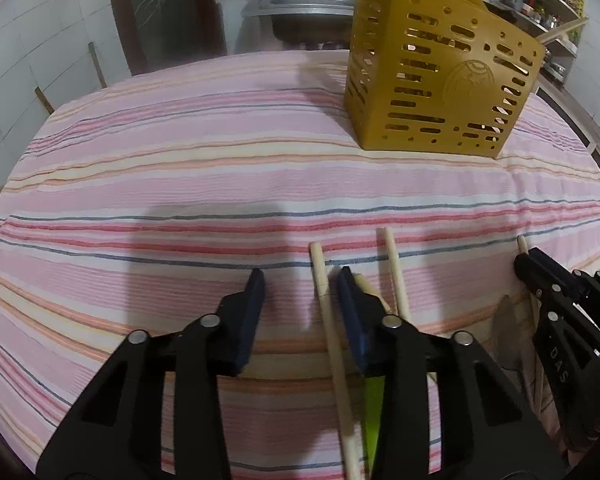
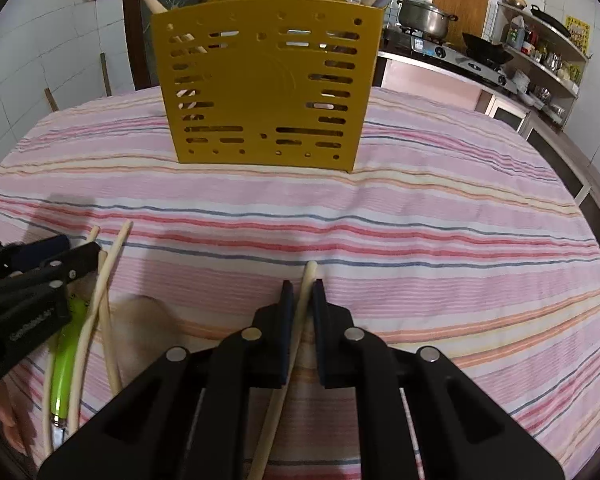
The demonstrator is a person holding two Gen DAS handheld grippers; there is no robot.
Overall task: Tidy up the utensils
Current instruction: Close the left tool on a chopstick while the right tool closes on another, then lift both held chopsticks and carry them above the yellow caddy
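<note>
The right hand-held gripper clamps a chopstick lengthwise, pointing toward the yellow utensil holder straight ahead; the left hand-held gripper stands part-open, one chopstick loose between its jaws.

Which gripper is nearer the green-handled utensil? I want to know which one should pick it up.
Left. The left gripper stands right over the green-handled utensil, one finger above its handle. The right gripper, shut on a chopstick, is further off to the side.

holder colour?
Mustard yellow holder with slotted walls; clearest in the right wrist view.
</note>
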